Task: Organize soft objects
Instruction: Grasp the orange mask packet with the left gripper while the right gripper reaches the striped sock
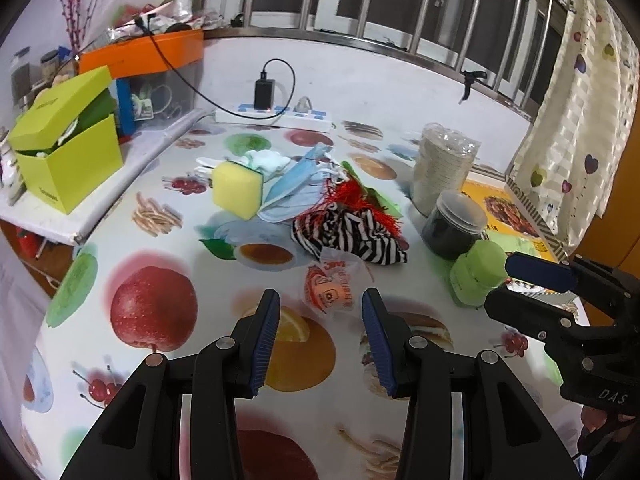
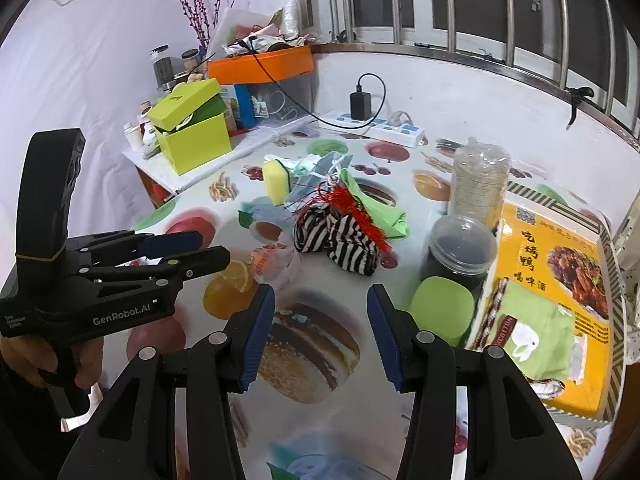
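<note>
The left gripper and right gripper both stand about half open and empty, above the fruit-print tablecloth. Just beyond lies a small snack packet, light and probably slippery. Farther is the pile of soft things: a striped cloth, limp and best pinched at a raised fold; red tassels; blue face masks; and a yellow sponge on the left, springy and easy to squeeze by its 2 sides.

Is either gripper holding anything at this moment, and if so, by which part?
Nothing is held. The left gripper and right gripper both stand open above the table, short of the pile with the striped cloth.
</note>
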Demonstrator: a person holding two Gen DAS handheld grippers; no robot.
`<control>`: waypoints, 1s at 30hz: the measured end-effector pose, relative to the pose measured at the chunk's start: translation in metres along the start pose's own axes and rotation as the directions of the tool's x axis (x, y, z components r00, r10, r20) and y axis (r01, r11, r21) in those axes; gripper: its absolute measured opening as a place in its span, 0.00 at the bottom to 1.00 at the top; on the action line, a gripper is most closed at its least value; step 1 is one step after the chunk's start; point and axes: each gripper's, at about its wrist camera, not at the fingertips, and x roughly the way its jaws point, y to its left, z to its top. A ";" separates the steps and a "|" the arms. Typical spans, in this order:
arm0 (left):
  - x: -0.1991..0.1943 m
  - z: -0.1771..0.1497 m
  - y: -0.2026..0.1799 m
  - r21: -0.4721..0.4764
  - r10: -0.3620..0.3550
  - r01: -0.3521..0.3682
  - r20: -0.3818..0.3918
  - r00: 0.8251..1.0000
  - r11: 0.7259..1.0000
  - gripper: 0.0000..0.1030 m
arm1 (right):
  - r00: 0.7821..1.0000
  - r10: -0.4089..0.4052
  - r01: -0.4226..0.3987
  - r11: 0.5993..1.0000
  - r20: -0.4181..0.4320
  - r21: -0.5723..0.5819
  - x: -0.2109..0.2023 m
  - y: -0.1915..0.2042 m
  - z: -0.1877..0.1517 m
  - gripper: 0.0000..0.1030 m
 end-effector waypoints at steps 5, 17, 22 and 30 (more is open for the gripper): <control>0.009 -0.001 0.001 -0.009 -0.003 0.003 -0.024 1.000 1.000 0.41 | 1.000 0.010 -0.010 1.000 -0.007 -0.009 0.005 0.003 0.000 0.48; 0.035 0.005 -0.002 -0.024 -0.041 0.039 -0.061 0.997 0.999 0.41 | 1.000 -0.008 0.008 1.000 0.005 -0.011 0.012 -0.003 0.009 0.48; 0.052 0.006 -0.005 -0.017 -0.053 0.051 -0.080 0.995 0.999 0.41 | 1.000 -0.017 0.017 1.000 -0.004 -0.007 0.020 -0.007 0.014 0.48; 0.070 0.005 -0.005 -0.019 -0.059 0.057 -0.106 0.993 0.998 0.41 | 0.999 -0.018 0.017 1.000 -0.030 -0.008 0.038 -0.011 0.019 0.48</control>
